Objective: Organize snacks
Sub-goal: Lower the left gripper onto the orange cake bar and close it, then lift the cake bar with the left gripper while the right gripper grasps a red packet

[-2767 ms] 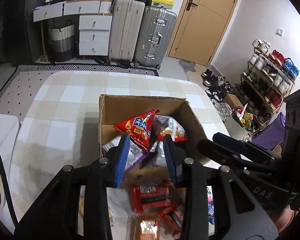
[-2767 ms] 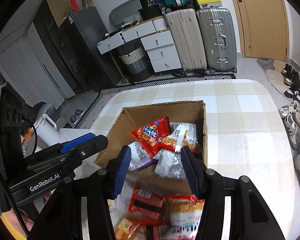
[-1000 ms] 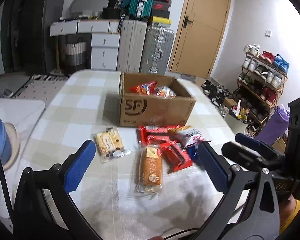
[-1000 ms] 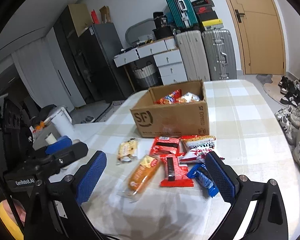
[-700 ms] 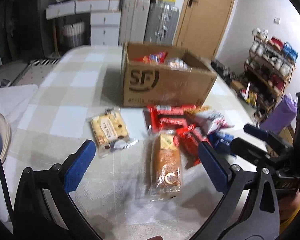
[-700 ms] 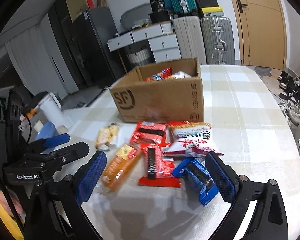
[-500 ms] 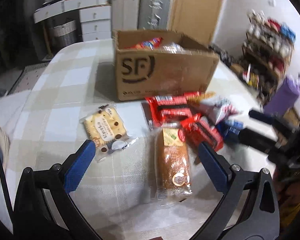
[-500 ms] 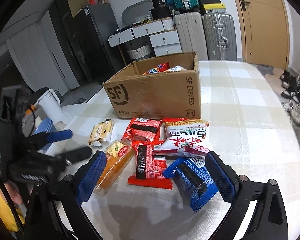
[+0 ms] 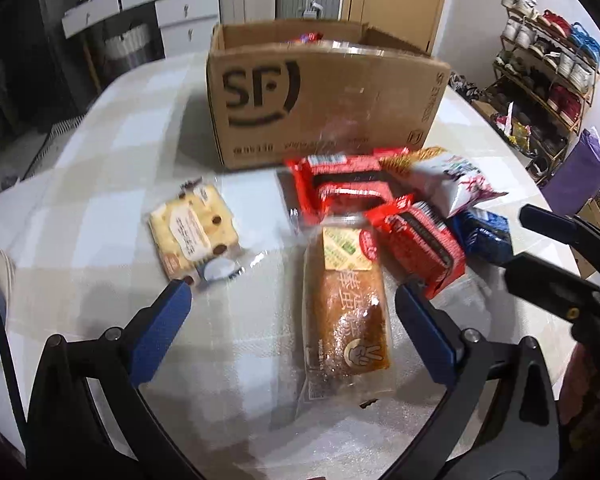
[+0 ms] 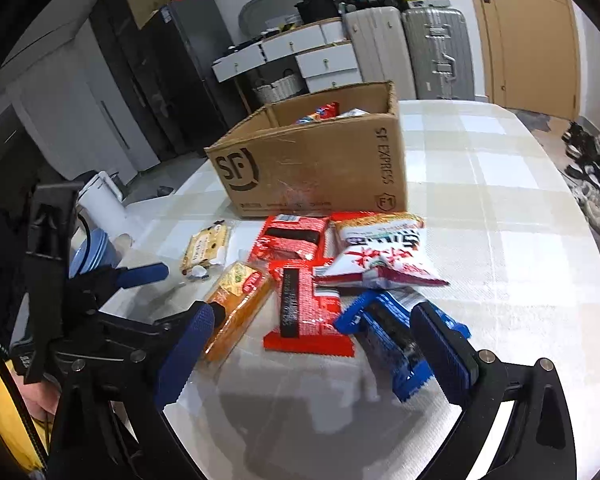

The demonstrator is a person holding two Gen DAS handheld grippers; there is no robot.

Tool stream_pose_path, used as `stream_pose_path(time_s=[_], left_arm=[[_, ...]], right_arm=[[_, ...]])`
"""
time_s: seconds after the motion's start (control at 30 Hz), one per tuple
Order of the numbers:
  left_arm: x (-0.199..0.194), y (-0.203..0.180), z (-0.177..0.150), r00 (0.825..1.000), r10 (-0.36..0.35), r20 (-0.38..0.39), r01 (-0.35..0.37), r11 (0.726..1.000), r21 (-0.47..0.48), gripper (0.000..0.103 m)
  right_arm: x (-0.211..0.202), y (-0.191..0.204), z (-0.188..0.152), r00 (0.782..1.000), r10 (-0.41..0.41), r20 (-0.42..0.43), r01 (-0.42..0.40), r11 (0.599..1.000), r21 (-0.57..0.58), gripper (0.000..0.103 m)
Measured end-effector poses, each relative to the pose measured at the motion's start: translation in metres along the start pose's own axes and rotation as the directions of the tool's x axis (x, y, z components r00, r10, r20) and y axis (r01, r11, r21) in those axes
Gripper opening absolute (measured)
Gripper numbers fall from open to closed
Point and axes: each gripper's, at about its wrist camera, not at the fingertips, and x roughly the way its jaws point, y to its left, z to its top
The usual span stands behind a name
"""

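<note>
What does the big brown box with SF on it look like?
The cardboard box is brown and stands upright on the checked table, top open with no flaps over it. Black "SF" marks one side, "SF EXPRESS" another. Snack packets peek over its rim. A red packet lies at its base, whether touching is unclear. No gripper touches it.

Snack packets crowd the table in front of a cardboard box.

Bare tablecloth (image 10: 500,208) lies open to the right of the cardboard box (image 10: 320,168), and more nearest the cameras. Red packets (image 10: 300,280), a white bag (image 10: 380,252) and a blue packet (image 10: 388,336) lie touching or overlapping, just before the box wall. A bread loaf (image 9: 346,312) sits between the spread fingers of the left gripper (image 9: 292,320); a biscuit pack (image 9: 192,232) lies apart, with open cloth around it.
</note>
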Motion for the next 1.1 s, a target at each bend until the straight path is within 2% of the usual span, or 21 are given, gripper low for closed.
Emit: stream_pose_path(time_s=[0.13,0.33,0.5,0.7,0.77,0.8,0.83,0.87,1.1], left_arm=[[0.011,-0.006,0.0,0.999,0.04,-0.005,-0.04,0.999,0.03,0.101],[0.024,-0.014,-0.001,0.998,0.051,-0.026,-0.049,0.997,0.057,0.101],[0.036,-0.023,-0.001,0.995,0.073,-0.062,-0.068,0.994,0.081,0.093],[0.041,-0.024,-0.004,0.996,0.028,-0.082,-0.021,0.997,0.077,0.072],[0.04,-0.022,-0.005,0.996,-0.012,-0.089,0.017,0.998,0.064,0.056],[0.038,-0.021,-0.006,0.996,-0.014,-0.087,0.019,0.998,0.066,0.051],[0.036,-0.021,-0.007,0.996,-0.018,-0.085,0.024,0.997,0.072,0.039],[0.034,-0.022,-0.008,0.996,-0.025,-0.085,0.031,0.997,0.076,0.035],[0.022,-0.012,-0.015,0.993,-0.05,-0.107,0.055,0.998,0.043,0.034]], right_arm=[[-0.003,-0.006,-0.002,1.0,0.021,-0.007,-0.021,0.998,0.06,0.101],[-0.007,-0.006,-0.001,1.0,0.02,0.007,-0.021,0.998,0.062,0.101],[-0.006,-0.007,-0.001,1.0,0.021,-0.001,-0.02,0.998,0.064,0.101],[-0.001,-0.002,-0.002,1.0,0.021,-0.014,-0.02,0.999,0.049,0.101],[0.0,0.001,-0.001,1.0,0.016,-0.015,-0.015,0.999,0.036,0.101],[0.001,0.003,-0.001,1.0,0.014,-0.015,-0.014,0.999,0.032,0.101],[0.002,0.003,-0.001,1.0,0.014,-0.016,-0.013,1.0,0.028,0.101],[0.002,0.004,-0.001,1.0,0.015,-0.018,-0.014,1.0,0.025,0.101],[0.012,0.009,0.001,0.999,0.021,-0.029,-0.02,1.0,0.02,0.101]])
